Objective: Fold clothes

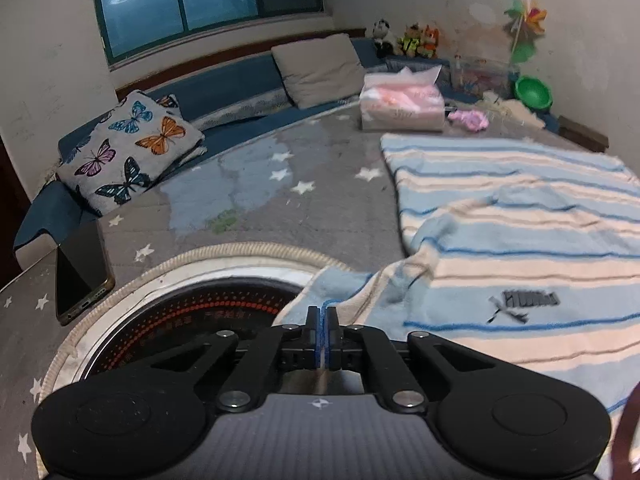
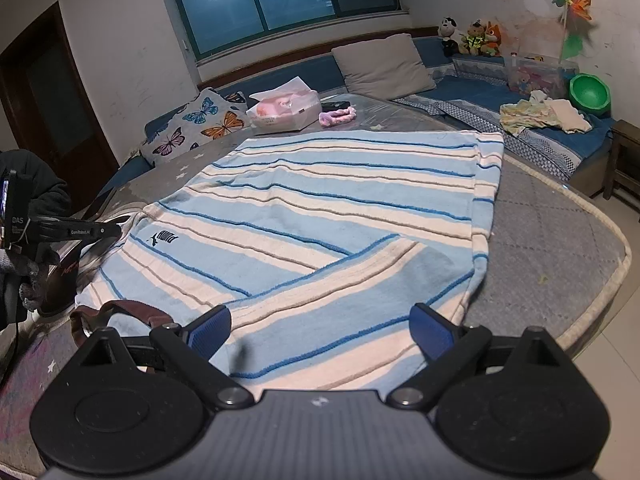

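A light blue and cream striped garment [image 2: 320, 208] with a small dark logo lies spread flat on the grey starred mat [image 2: 540, 240]; a fold runs diagonally across its near part. In the left wrist view its near left corner [image 1: 340, 292] runs into my left gripper [image 1: 323, 318], whose blue pads are shut on the fabric edge. The right wrist view shows that same gripper [image 2: 114, 229] at the garment's left corner, held by a person's gloved hand. My right gripper [image 2: 322, 330] stands open over the garment's near edge, its pads apart and nothing pressed between them.
A phone [image 1: 80, 276] and a round black cooktop [image 1: 180, 320] lie left of the left gripper. A butterfly pillow [image 1: 128, 152], a tissue box [image 1: 400, 104] and a pink band [image 2: 338, 115] sit at the far side. A brown strap [image 2: 132, 310] lies at the near left.
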A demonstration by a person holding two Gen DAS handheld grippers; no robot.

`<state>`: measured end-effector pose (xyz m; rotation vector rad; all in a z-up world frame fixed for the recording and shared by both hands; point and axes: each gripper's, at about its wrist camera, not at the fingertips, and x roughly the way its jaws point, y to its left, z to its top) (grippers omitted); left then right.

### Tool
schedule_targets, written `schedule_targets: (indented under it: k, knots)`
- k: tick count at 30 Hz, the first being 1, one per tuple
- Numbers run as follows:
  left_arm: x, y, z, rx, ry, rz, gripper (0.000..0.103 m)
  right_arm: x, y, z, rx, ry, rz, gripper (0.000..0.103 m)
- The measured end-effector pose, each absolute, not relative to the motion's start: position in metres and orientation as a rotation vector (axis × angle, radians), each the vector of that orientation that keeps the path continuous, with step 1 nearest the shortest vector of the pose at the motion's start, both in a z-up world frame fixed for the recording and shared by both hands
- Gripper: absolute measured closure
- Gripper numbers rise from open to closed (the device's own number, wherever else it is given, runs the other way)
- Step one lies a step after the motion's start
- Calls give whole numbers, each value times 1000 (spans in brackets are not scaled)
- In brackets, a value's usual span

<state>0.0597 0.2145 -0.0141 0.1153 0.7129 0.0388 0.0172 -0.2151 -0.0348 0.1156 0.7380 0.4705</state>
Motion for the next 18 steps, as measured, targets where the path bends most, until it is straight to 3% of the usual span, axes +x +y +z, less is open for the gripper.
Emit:
schedule_targets:
  k: [8, 15, 17, 18]
  knots:
    - [48, 169, 7, 148, 633, -90, 103, 16, -216, -35, 116, 735, 472, 5]
    - [37, 174, 0, 175, 683, -12, 97, 16, -217, -35, 122, 735, 476, 5]
    - [35, 183, -5, 177, 703, 37, 92, 16, -217, -35, 125, 735, 478, 4]
    - [33, 188, -8, 178, 713, 62, 81, 16, -217, -35, 126, 735, 479, 4]
